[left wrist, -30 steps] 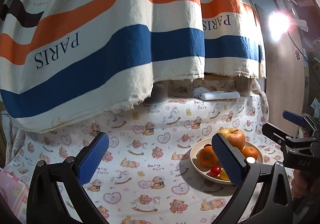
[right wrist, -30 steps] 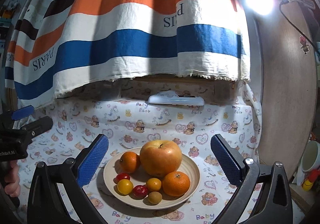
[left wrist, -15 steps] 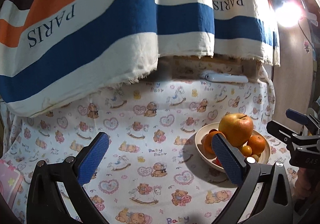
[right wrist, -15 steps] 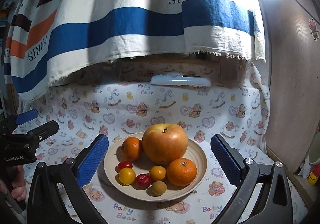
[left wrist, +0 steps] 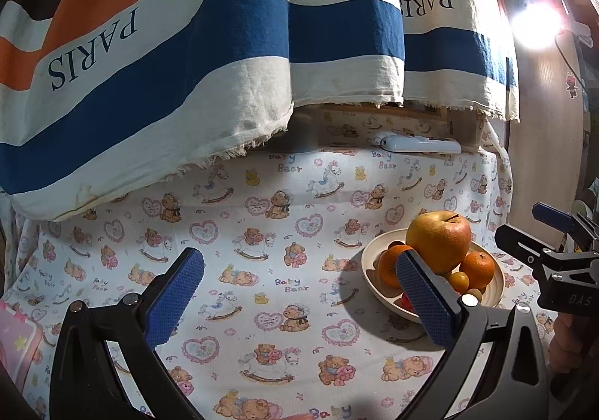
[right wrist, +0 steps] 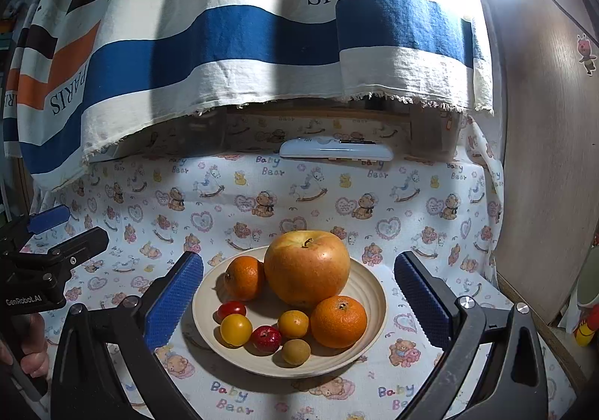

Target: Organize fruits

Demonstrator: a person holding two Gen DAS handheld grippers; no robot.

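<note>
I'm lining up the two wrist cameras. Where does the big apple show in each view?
Left wrist: the big apple sits right of centre, on top of the plate, partly behind the gripper's right finger.
Right wrist: the big apple is centre, at the plate's back.
Shared landmark: the white remote at the table's far edge.

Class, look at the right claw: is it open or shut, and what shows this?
Open. In its own view the right claw has both blue pads spread wide on either side of the plate, gripping nothing.
</note>
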